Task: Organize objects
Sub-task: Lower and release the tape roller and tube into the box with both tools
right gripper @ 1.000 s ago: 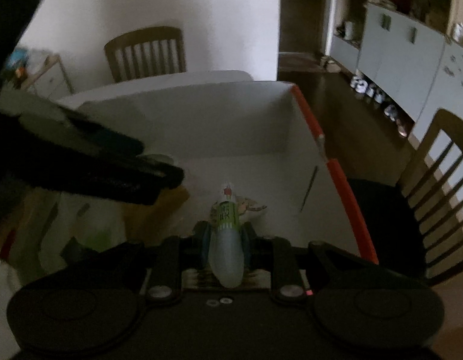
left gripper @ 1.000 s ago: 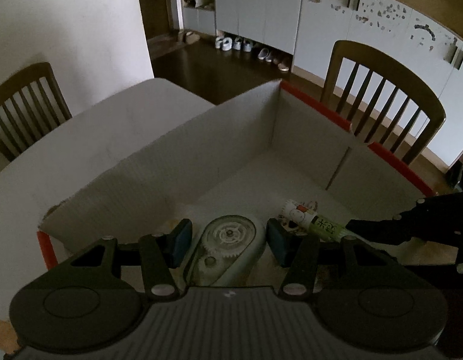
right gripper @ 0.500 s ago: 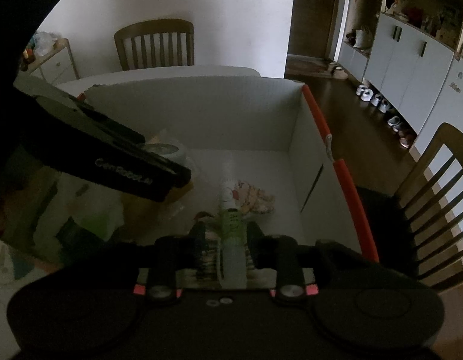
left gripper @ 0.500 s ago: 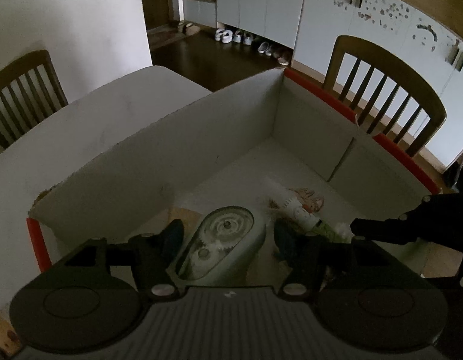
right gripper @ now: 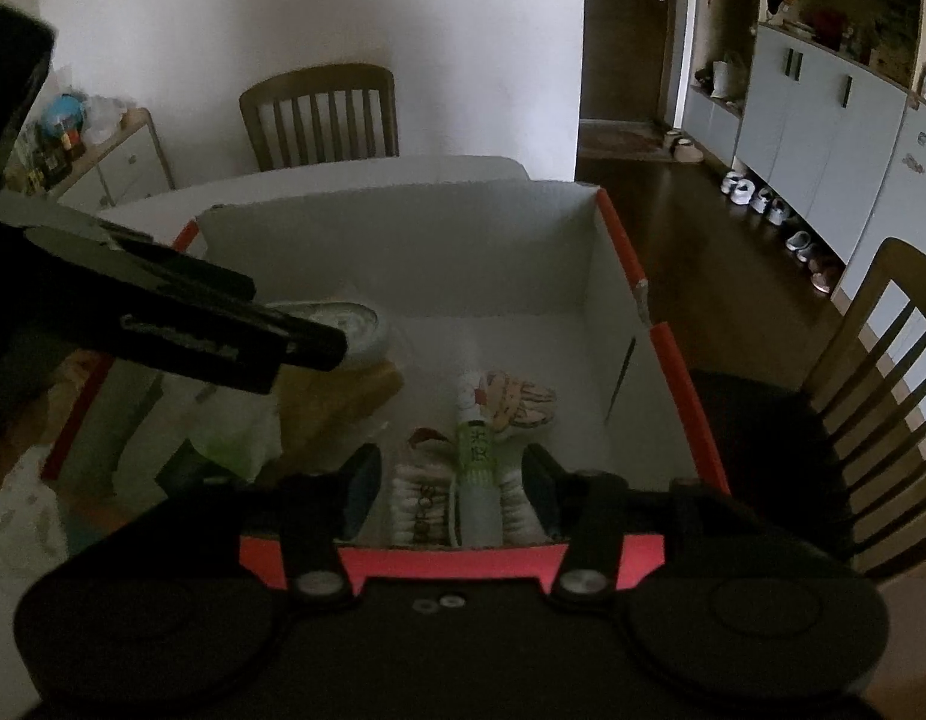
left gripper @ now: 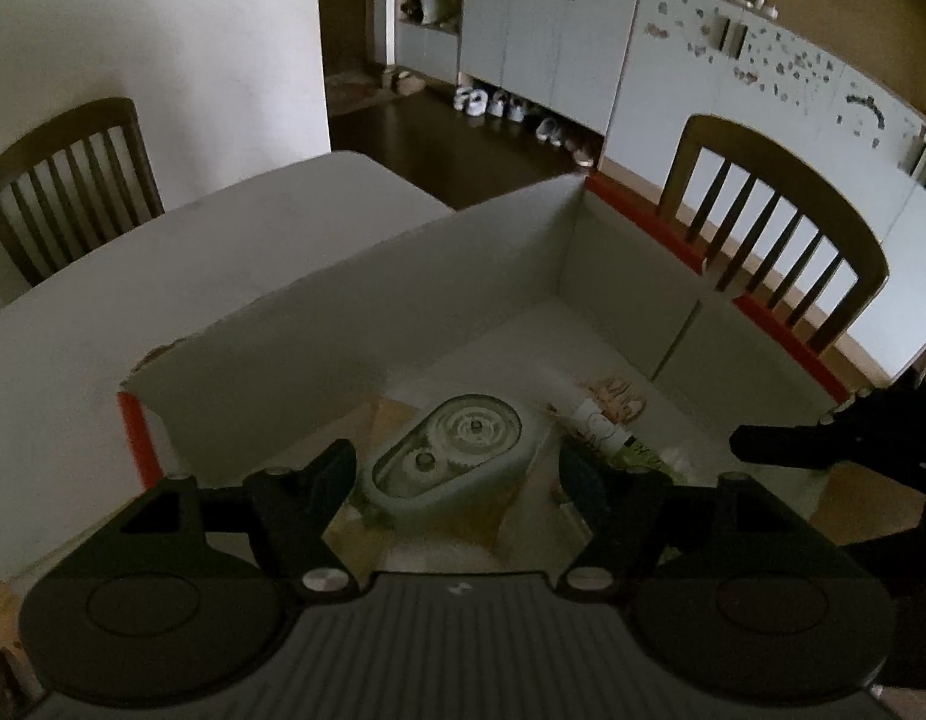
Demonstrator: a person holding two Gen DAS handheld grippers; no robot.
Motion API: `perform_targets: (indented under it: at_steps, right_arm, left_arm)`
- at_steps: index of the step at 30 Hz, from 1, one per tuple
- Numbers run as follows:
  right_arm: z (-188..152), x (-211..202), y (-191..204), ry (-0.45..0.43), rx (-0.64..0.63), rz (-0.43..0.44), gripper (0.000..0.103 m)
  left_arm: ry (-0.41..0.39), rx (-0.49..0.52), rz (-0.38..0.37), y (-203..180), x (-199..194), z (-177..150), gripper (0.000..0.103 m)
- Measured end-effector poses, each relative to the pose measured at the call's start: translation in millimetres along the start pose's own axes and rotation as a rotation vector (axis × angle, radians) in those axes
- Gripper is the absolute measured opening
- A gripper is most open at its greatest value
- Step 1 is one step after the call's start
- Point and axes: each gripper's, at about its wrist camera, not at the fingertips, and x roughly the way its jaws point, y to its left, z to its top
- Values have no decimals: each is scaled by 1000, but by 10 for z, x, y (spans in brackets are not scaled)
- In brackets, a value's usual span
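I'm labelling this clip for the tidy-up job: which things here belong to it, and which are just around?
Part of the job:
- cardboard box
- correction tape dispenser
- small green-labelled bottle
- left claw, right claw, both open

Just around:
- chairs
- table
- shoes
- cabinets

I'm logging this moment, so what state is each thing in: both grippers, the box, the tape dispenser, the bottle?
Left gripper: open, empty.
Right gripper: open, empty.
Box: open-topped, partly filled.
Tape dispenser: lying in the box, free of the fingers.
Bottle: lying flat in the box, released.
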Motion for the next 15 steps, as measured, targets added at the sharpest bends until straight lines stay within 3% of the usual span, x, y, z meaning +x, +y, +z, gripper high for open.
perform_targets:
  at_steps: [4, 15]
  right_arm:
    - [5, -106, -2, -20, 6, 5, 58]
    - [45, -411, 111, -67, 4, 33, 62]
  left_arm:
    - [-25, -5, -4, 7, -142, -42, 74]
    - [-100, -23, -9, 0, -664, -254, 74]
